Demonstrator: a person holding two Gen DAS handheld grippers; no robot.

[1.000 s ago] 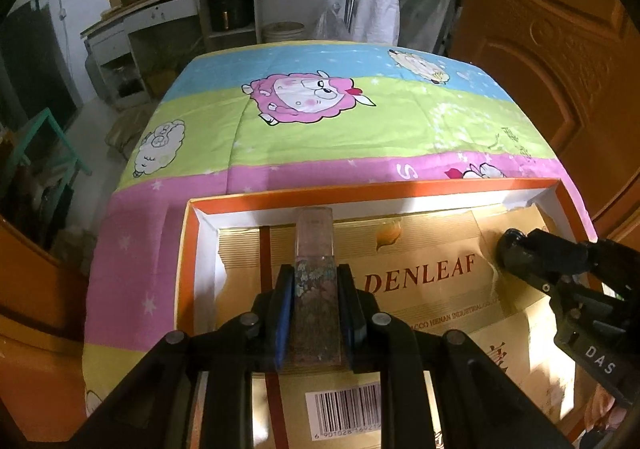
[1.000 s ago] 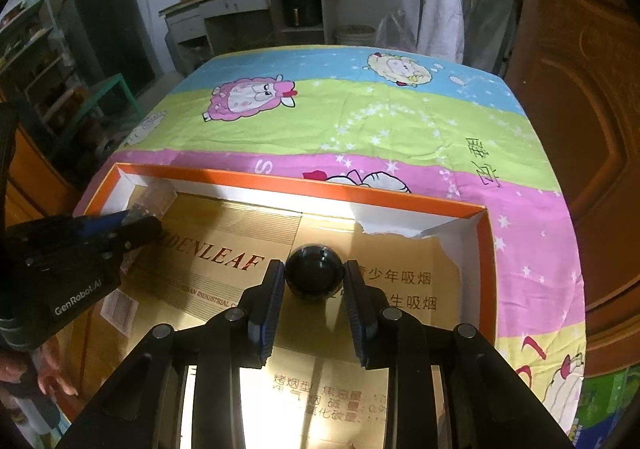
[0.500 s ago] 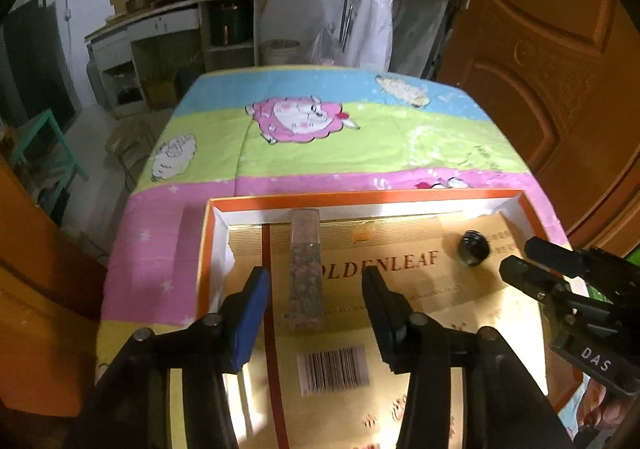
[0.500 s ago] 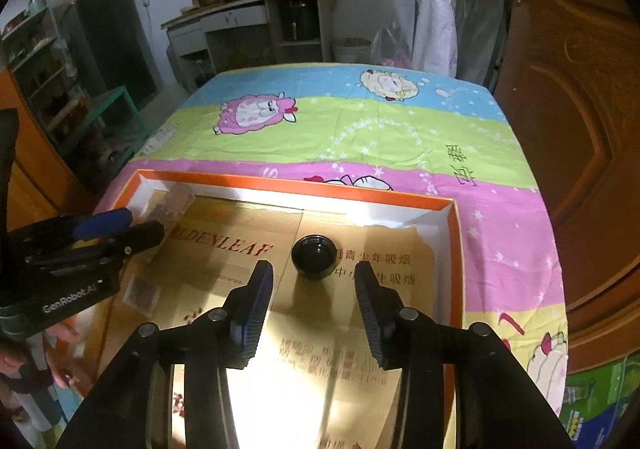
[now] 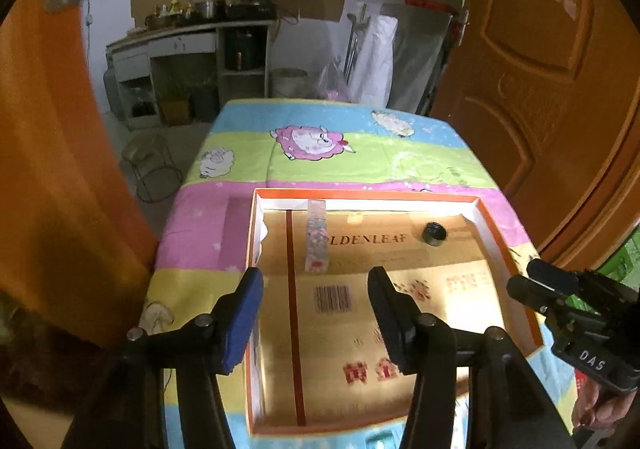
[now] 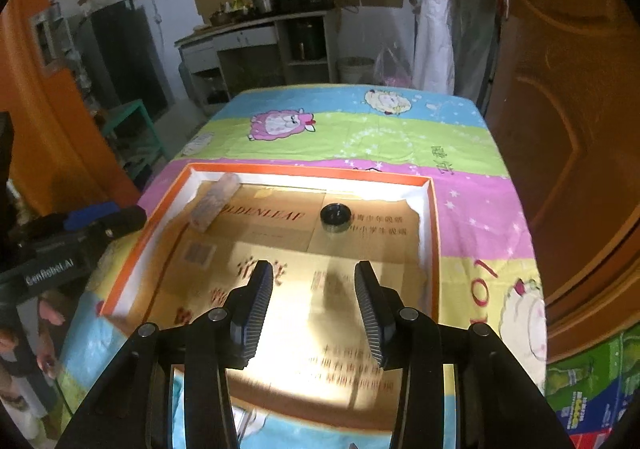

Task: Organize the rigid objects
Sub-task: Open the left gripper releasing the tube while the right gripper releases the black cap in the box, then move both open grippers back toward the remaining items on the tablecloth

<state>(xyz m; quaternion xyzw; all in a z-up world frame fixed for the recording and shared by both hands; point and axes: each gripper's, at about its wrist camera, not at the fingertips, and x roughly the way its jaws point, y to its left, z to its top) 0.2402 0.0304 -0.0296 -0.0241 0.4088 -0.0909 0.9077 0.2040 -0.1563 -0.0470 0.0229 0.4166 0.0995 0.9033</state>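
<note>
A shallow orange-rimmed box [image 5: 496, 233] lined with flattened printed cardboard lies on a worktop [image 5: 360, 161] covered by a striped cloth with cartoon sheep. Inside it, near the far left corner, a long clear rectangular case [image 5: 316, 235] lies flat, its far end close to the box's far wall; in the right wrist view the same case [image 6: 214, 205] sits at an angle beside the left wall. A small round black lid [image 5: 434, 234] rests well apart from it toward the far right of the box, also seen at [image 6: 336, 216]. The left claw [image 5: 316, 309] hangs over the near half of the box with its jaws spread wide, having just been opening further, and nothing between them; the case lies beyond the fingertips, untouched. The right claw [image 6: 314, 305] has its jaws apart and empty, with the black lid ahead of them. Each claw shows at the edge of the other's view, beside the box's side walls. A wooden door [image 5: 552, 89] stands close along the worktop's right side, and a counter with pots [image 6: 256, 21] lies beyond the far end.
</note>
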